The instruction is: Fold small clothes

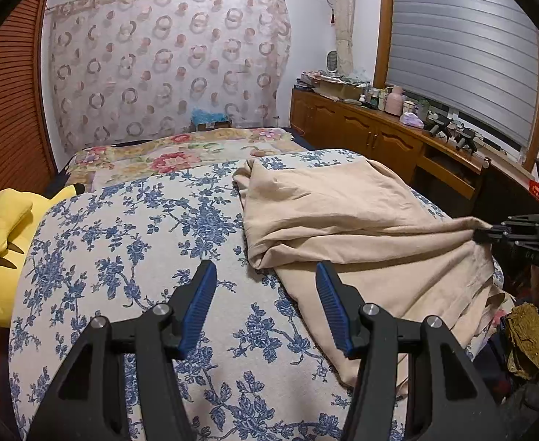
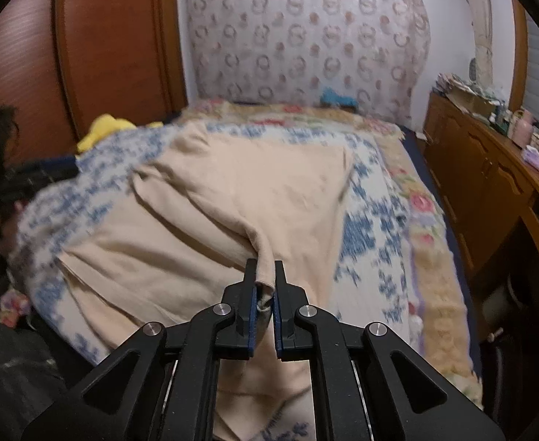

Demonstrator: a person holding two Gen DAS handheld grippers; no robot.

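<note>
On bed (image 1: 129,242): right tool (image 2: 264,270) clamped on beige garment (image 2: 232,191) edge; left tool (image 1: 266,275) spread apart, holding nothing.

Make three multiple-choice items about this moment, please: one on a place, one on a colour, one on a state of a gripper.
1. Where does the yellow plush toy lie?
A. at the left edge of the bed
B. on the wooden cabinet
C. on top of the beige garment

2. What colour are the flowers on the bed cover?
A. green
B. blue
C. black

3. In what state is the right gripper?
A. open above the cover
B. shut on nothing
C. shut on the beige garment

Answers:
1 A, the toy sits beside the cover at its left edge.
2 B, the print is blue on white.
3 C, beige cloth is pinched between its jaws, while the left gripper is open.
</note>
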